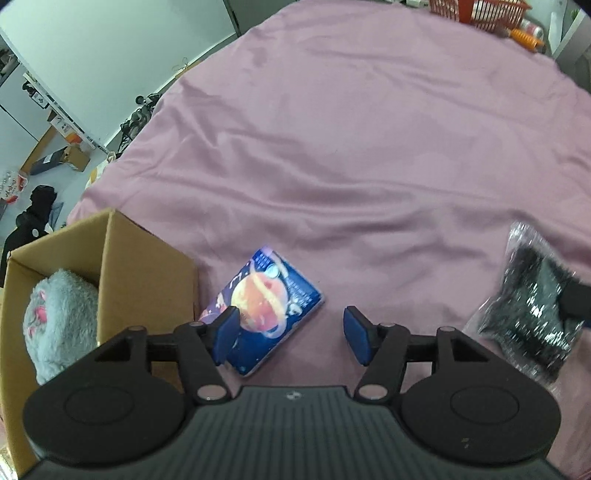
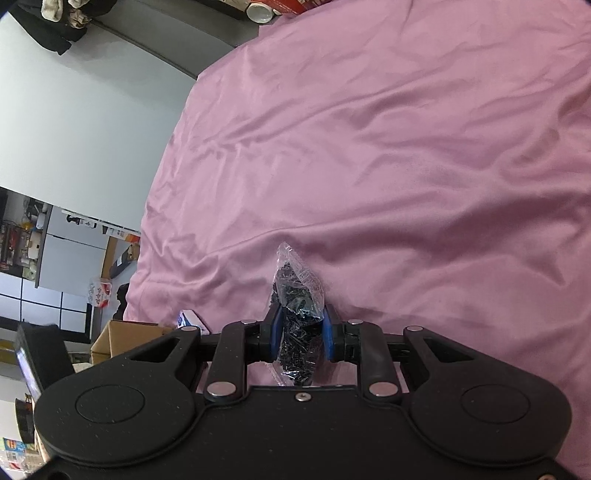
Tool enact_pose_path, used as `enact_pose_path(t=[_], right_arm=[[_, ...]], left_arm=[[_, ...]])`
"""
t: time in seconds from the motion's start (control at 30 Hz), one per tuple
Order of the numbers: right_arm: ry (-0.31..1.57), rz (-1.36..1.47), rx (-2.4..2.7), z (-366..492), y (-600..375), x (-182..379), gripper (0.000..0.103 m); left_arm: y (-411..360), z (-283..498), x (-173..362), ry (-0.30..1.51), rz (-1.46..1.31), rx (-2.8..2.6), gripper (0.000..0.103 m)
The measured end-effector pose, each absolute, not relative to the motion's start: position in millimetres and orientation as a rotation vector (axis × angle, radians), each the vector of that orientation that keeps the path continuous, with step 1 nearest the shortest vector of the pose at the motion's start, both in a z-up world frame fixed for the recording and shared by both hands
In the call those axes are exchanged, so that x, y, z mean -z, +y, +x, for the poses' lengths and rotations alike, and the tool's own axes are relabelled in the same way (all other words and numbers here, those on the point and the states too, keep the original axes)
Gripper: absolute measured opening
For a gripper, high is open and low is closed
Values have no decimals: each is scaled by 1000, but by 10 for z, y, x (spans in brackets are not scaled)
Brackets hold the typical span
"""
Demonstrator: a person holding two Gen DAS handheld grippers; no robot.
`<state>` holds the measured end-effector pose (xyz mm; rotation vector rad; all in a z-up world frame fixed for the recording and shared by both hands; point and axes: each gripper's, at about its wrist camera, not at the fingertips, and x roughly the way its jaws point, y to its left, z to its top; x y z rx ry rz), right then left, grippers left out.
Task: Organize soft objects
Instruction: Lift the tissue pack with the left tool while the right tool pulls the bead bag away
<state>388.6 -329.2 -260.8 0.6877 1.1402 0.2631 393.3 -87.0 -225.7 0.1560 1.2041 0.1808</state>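
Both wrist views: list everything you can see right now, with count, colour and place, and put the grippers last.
Cardboard box: one, brown, open, left edge of the bed.
Plush item: one, grey with pink marks, inside the box.
Tissue pack: one, blue with an orange planet print, flat on the sheet just right of the box.
Plastic bag: one, clear with dark glittery contents, pinched in the right gripper.
Bedsheet: one, pink, wrinkled, under everything.
Basket: one, orange, far edge of the bed.
Left gripper: open, above the tissue pack.
Right gripper: shut on the plastic bag.
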Motion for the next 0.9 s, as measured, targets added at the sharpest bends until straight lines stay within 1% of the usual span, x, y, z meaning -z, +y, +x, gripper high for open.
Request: enact_pose_path(t=[0.23,0.33,0.4,0.5,0.7,0.9], right_arm=[[1147,697,-290,3991,-3223,2689,22],[1148,691,-296,4003,-3188,2690,22],[1146,686,-299,4003,-3185,2671,22],[1138,680,-301,4000,-3183,2621,22],[1113,670,-295,3968,-3187,2496,22],[1075,656,-305,3894,-3155,2279,22]], left_arm=[[-867,3975,2333,1173,205,-203,59],[-825,4011,2324,1163,176,-213,51],[-814,4026,2278,1145,166,-209,35],[-820,4048,2200,1128,150,-207,25],[-765,3989,1937,1078,50,-186,16],[-710,3813,1631,1016,-32,-156,16]])
